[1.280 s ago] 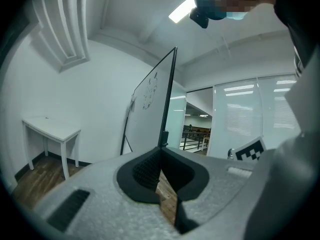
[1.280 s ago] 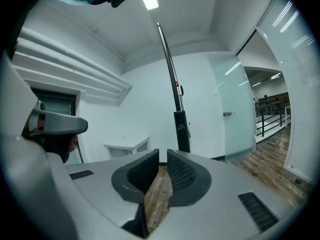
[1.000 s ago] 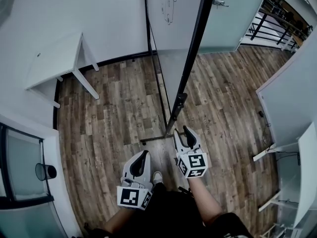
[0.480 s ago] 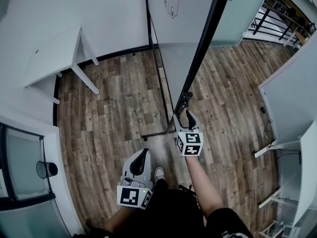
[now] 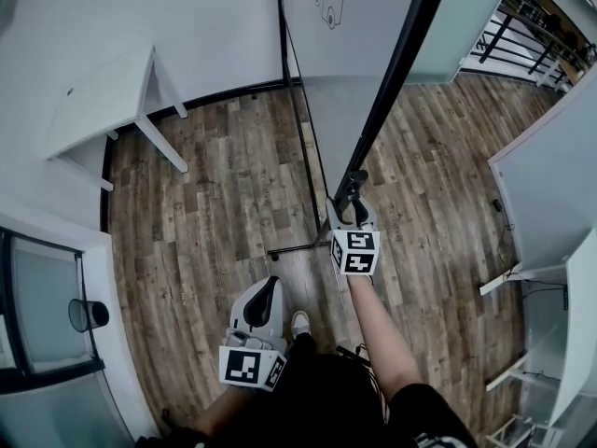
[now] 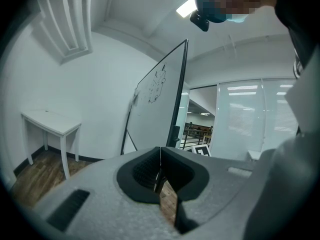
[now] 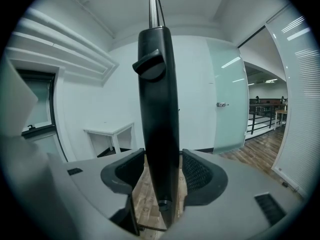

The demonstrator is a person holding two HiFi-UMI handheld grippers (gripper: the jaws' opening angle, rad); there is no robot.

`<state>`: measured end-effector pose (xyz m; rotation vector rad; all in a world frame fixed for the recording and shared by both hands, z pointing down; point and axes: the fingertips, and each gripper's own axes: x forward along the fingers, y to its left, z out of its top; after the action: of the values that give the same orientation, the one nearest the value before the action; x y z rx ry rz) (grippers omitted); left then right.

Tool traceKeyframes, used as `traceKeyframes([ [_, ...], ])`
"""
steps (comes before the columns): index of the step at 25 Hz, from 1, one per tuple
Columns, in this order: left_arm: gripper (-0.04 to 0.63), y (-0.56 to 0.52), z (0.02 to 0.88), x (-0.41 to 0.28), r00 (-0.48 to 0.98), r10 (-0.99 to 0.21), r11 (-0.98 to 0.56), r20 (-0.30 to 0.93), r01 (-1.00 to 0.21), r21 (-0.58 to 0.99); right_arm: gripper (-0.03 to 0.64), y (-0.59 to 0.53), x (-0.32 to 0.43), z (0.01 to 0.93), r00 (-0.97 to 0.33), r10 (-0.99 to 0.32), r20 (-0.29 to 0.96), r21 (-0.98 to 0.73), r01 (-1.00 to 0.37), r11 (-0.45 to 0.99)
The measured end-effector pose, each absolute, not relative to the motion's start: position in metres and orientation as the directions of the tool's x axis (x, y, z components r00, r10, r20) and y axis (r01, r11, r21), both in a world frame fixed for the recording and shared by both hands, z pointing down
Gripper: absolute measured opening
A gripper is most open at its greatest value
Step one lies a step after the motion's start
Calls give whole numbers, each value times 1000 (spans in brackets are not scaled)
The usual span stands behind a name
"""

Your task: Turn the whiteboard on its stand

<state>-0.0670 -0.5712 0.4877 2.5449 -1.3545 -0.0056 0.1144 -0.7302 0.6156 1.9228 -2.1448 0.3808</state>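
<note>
The whiteboard stands edge-on ahead of me, its black frame edge running down to a lower corner. My right gripper is at that corner. Its jaws are opening, with the frame edge between them and narrow gaps beside the pads. In the right gripper view the right gripper straddles the black bar. My left gripper hangs low near my body, shut and holding nothing. In the left gripper view the left gripper points at the whiteboard, which bears drawings.
The stand's foot bar lies on the wooden floor just left of my right gripper. A white table stands against the left wall. A frosted glass door is behind the board. White desks line the right; a black bin sits at left.
My right gripper has moved forward to the board's lower corner and its jaws now stand on either side of the black frame edge. The left gripper has stayed put.
</note>
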Motion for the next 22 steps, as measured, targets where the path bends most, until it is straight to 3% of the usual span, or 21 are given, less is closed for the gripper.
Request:
traceKeyframes([
  [22, 18, -554, 486, -88, 502, -857, -468, 116, -852, 233, 193, -722, 117, 620, -91, -936, 341, -16, -996, 91],
])
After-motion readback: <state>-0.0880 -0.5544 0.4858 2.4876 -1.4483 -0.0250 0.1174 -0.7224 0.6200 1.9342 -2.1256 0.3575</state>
